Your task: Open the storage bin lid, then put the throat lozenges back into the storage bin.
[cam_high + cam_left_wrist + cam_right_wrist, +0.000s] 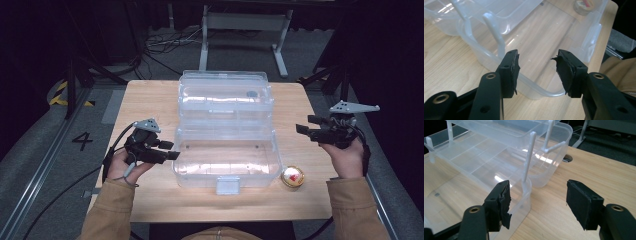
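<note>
A clear plastic toolbox [226, 130] stands open in the middle of the wooden table [145, 95], lid tilted back, its bottom tub bare. My left gripper [170, 150] sits open beside the box's left wall, jaws pointing at it. From the left gripper view, the left gripper [537, 71] frames the tub's rounded corner [534, 87]. My right gripper [304, 124] hovers open to the right of the box, a short way off. Through the right gripper view, the right gripper [537, 203] faces the box's corner and a white hinge arm [527, 162]. Neither gripper holds anything.
A small round yellow tin with a red and white top [292, 177] lies on the table just right of the box's front corner, also seen through the plastic [584, 5]. A grommet hole [567, 158] is in the table behind the box. Cables and metal stand legs lie on the floor beyond.
</note>
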`<state>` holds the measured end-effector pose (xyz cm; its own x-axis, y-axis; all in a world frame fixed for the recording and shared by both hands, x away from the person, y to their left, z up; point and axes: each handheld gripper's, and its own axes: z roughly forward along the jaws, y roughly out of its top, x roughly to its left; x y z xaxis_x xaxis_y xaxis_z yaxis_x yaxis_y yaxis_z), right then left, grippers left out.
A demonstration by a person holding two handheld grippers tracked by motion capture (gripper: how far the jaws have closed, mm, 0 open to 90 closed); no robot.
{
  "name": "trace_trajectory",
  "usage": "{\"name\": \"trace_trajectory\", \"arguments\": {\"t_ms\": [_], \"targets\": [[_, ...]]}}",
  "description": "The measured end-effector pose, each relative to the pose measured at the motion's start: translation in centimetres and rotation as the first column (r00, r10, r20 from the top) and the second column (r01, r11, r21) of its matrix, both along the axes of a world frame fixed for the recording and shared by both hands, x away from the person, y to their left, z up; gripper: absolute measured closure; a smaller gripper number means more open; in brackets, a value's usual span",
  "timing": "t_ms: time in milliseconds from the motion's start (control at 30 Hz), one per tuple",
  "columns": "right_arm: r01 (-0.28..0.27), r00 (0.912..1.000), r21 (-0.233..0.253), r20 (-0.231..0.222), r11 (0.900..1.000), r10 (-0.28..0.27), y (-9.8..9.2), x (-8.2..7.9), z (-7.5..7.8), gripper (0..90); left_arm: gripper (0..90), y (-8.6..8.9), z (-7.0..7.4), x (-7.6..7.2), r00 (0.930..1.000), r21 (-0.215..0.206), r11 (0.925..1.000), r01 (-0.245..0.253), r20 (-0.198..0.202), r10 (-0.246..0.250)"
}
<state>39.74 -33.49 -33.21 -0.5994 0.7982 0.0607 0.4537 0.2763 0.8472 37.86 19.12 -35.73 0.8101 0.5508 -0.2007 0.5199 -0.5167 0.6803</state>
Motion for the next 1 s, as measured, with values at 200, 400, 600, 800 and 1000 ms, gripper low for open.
{"name": "trace_trajectory", "arguments": {"t_ms": [200, 400, 600, 800, 1000], "targets": [[-0.009, 0.9996, 0.033, -0.026, 0.999, 0.009, -0.8, -0.4, -0.4, 32.7, 52.7, 0.5, 0.0, 0.5, 0.9993, -0.009, 0.9993, -0.035, -0.010, 0.035], [-0.006, 0.9985, -0.010, -0.055, 1.000, 0.005, -1.2, -0.8, -0.9, 31.5, 52.7, 0.8, 0.0, 0.8, 0.9987, -0.012, 0.9987, -0.048, -0.018, 0.048], [-0.015, 0.9938, -0.067, -0.111, 0.998, 0.007, -1.2, -0.9, -2.0, 29.6, 52.7, 1.3, 0.0, 1.2, 0.9972, -0.016, 0.9973, -0.071, -0.026, 0.071], [-0.036, 0.9865, -0.104, -0.163, 0.994, 0.019, -1.0, -0.9, -2.7, 28.6, 52.7, 1.7, 0.0, 1.6, 0.9959, -0.017, 0.9964, -0.084, -0.036, 0.083], [-0.058, 0.9785, -0.152, -0.205, 0.987, 0.026, -0.8, -0.8, -3.4, 28.4, 52.7, 1.9, 0.0, 1.8, 0.9959, -0.020, 0.9963, -0.084, -0.036, 0.083]]}}
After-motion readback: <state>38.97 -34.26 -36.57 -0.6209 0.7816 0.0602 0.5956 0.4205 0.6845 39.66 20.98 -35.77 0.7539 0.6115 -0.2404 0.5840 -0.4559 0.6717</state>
